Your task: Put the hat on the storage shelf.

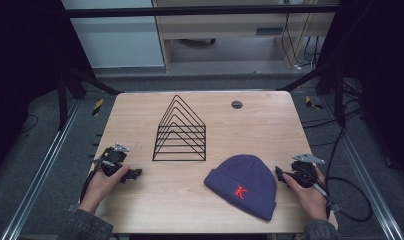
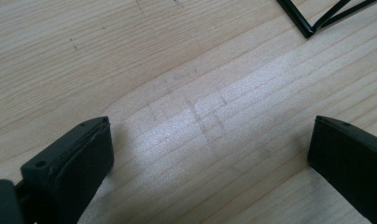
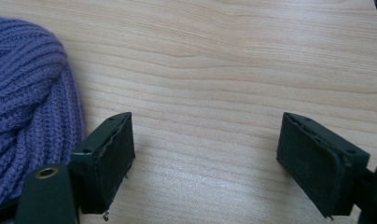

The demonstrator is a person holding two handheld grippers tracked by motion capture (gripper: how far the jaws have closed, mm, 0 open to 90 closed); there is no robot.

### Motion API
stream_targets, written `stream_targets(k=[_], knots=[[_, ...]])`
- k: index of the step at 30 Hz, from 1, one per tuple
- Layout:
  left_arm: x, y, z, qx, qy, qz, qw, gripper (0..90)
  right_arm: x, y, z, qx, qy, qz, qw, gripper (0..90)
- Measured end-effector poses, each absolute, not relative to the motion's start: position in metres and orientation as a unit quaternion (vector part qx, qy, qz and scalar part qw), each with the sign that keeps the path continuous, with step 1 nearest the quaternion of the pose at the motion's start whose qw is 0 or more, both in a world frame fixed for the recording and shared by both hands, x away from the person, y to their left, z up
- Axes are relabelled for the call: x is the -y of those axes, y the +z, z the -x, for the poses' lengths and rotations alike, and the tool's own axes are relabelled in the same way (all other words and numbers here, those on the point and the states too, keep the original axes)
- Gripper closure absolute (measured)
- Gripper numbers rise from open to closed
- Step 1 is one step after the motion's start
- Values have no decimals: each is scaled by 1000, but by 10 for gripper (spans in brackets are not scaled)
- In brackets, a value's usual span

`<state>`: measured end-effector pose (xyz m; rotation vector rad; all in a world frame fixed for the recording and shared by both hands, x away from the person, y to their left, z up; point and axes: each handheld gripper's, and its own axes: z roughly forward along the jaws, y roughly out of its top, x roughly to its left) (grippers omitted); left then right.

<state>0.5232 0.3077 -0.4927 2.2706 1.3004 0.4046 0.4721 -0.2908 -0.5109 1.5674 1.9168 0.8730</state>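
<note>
Purple beanie (image 1: pixel 242 184) (ribbed knit, red K) lies flat on table (image 1: pixel 155 200).

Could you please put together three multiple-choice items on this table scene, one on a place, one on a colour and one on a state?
1. Where does the knit beanie lie relative to the black wire file rack?
A. Behind it, toward the far edge
B. In front of it and toward the right gripper
C. Inside it

2. What colour is the letter K on the beanie?
A. White
B. Yellow
C. Red

3. How do the jaws of the right gripper stand?
A. Open, with bare table between them
B. Shut on the beanie
C. Shut on the rack

Answers: 1 B, as the high view shows the beanie nearer the person and right of the rack. 2 C, as the K is red on the purple cuff. 3 A, as the right gripper view shows wood grain between the spread jaws and the beanie beside one of them.
</note>
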Motion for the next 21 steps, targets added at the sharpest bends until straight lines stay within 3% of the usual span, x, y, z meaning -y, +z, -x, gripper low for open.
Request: stream_targets(k=[7,11,21], knots=[[-307,-493,-523,-478,148,-830,245,0,291,-510,-473,-708,319,-577,254,190],[-307,-493,-523,-478,148,-830,245,0,293,-504,-473,-714,304,-586,230,186],[-306,-493,-522,-477,149,-831,245,0,275,-482,-470,-727,325,-555,240,176]])
